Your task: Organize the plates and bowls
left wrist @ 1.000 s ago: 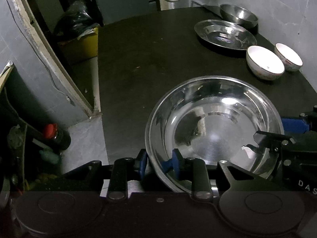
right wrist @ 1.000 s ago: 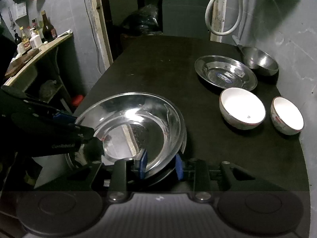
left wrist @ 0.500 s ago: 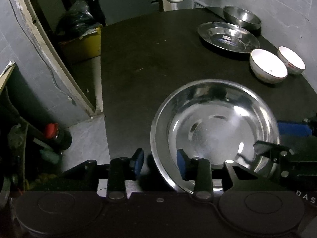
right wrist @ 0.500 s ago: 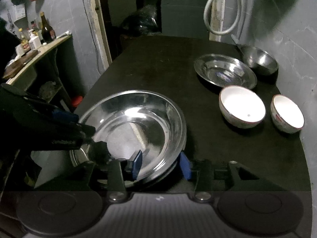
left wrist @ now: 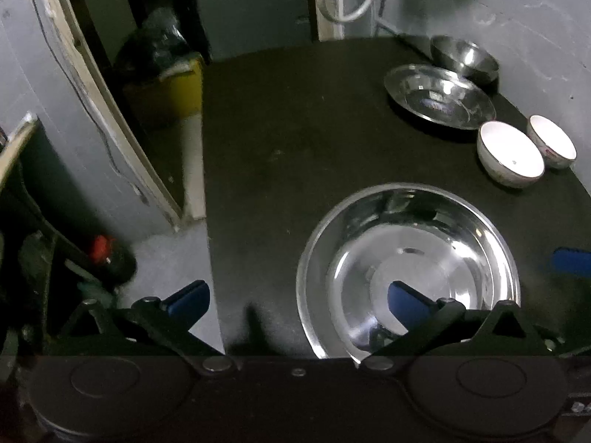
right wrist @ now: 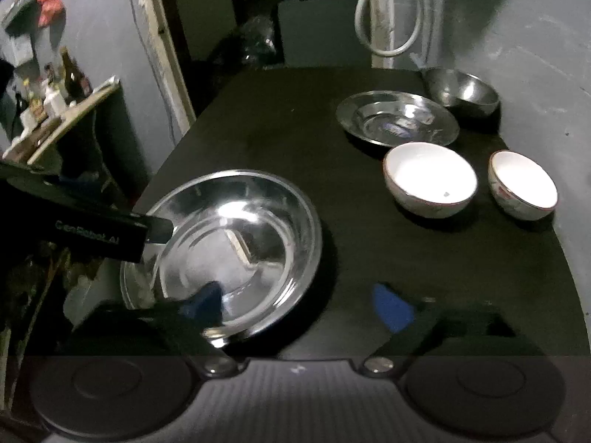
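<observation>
Both pairs of fingers stand wide apart, gripping nothing; the left gripper [left wrist: 295,297] straddles the near rim of the large steel plate [left wrist: 408,271] on the worktop [left wrist: 295,140] (right gripper [right wrist: 295,304] likewise); close squarely on the rim, lift level, carry toward the smaller steel plate [right wrist: 397,118]

The big steel basin [left wrist: 410,254] is gleaming, mirror-bright metal, against the matt black counter [left wrist: 288,147]. The two white bowls [right wrist: 430,179] are shining glossy ceramic; the wall [right wrist: 535,55] is looking rough, grey.
</observation>
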Tool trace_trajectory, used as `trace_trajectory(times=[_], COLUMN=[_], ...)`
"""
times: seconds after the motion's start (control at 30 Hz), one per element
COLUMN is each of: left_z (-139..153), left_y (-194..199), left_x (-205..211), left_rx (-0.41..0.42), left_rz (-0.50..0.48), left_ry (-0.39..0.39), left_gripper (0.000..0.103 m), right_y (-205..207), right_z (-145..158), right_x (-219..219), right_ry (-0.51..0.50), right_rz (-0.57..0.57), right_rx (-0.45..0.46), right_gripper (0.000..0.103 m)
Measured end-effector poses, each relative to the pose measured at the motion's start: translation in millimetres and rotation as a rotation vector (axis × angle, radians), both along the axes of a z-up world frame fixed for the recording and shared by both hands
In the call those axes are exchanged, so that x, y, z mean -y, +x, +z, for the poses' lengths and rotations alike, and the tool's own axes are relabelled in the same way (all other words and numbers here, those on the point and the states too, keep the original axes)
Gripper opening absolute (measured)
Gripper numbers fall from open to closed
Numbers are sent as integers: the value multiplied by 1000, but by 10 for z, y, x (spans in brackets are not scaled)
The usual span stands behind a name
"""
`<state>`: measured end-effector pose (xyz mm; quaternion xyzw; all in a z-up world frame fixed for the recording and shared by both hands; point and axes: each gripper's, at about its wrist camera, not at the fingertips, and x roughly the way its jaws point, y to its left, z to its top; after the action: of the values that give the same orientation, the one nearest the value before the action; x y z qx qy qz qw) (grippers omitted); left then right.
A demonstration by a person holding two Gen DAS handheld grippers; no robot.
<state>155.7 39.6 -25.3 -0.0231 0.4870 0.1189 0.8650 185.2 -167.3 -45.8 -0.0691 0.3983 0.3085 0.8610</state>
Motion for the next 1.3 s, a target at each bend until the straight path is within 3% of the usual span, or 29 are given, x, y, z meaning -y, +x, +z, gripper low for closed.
trace_trajectory(times=[0.1, 0.27, 0.4, 0.67, 0.97, 1.1, 1.3], left_z=[-36, 16, 104, 207, -84, -201, -305], left_y=[81, 246, 559, 1451, 2327, 2512, 2555], left_x=[-96, -205, -185, -44, 26, 78, 144], left_rx=[-21, 39, 104, 206, 177, 118, 106], left_rz=[14, 50, 40, 23, -16, 21, 17], left_ry=[-77, -145, -140, -109, -130, -127, -145], left_gripper=[102, 102, 102, 102, 102, 101, 96], right_y=[23, 121, 358, 1062, 1830, 2020, 2174], right_z=[4, 76, 158, 249, 108, -36, -144], right_x=[80, 216, 309, 301, 137, 66, 33], right_ry=[30, 72, 85, 3, -113, -146, -133], right_rz=[-22, -49, -86, -156, -158, -149, -135], right_rx=[17, 81, 154, 281, 278, 232, 207], right_gripper=[103, 103, 103, 103, 103, 103, 97])
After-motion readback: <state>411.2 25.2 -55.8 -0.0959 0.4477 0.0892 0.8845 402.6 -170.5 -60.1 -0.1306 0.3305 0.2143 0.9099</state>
